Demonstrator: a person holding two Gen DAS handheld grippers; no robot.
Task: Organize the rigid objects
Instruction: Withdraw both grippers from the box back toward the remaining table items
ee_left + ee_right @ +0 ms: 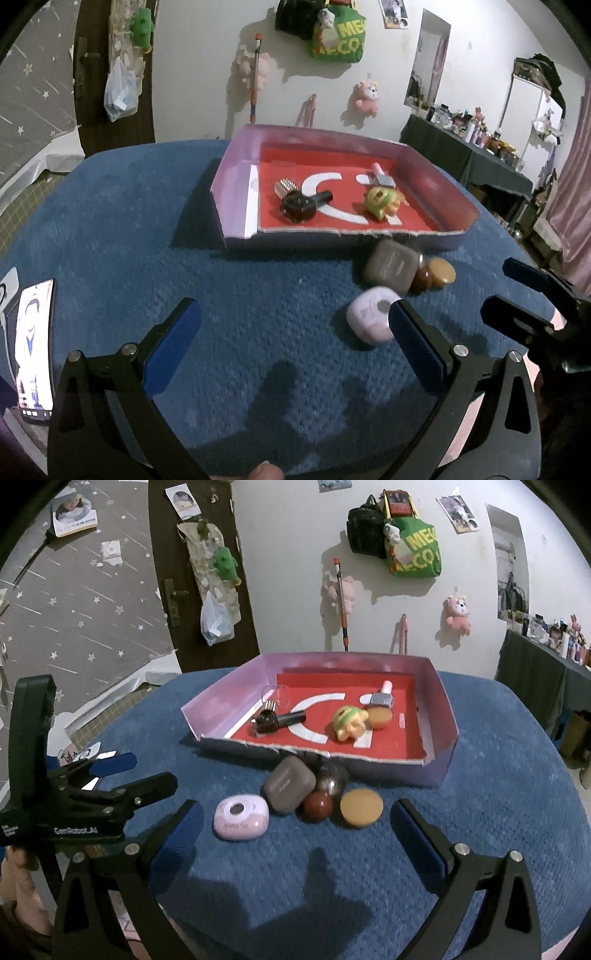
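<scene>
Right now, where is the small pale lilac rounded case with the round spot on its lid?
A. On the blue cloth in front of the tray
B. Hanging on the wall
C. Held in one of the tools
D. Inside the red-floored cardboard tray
A: the pale lilac rounded case lies on the blue cloth, outside the red-floored cardboard tray, beside the brown rounded case; both tools, left and right, are open and hold nothing.

A shallow pink-walled cardboard tray with a red floor (pixel 441 716) sits on the blue cloth and holds a black cylindrical gadget (pixel 277 720), a yellow-green toy figure (pixel 349 723), a round tan puck (pixel 380 717) and a grey bottle with a pink cap (pixel 383 696). Outside, just before its front wall, lie a grey-brown rounded case (pixel 290 784), a lilac rounded case (pixel 241 816), a dark red-brown ball (pixel 318 805), a dark glossy ball (pixel 332 777) and a flat tan disc (pixel 361 807), clustered closely.
</scene>
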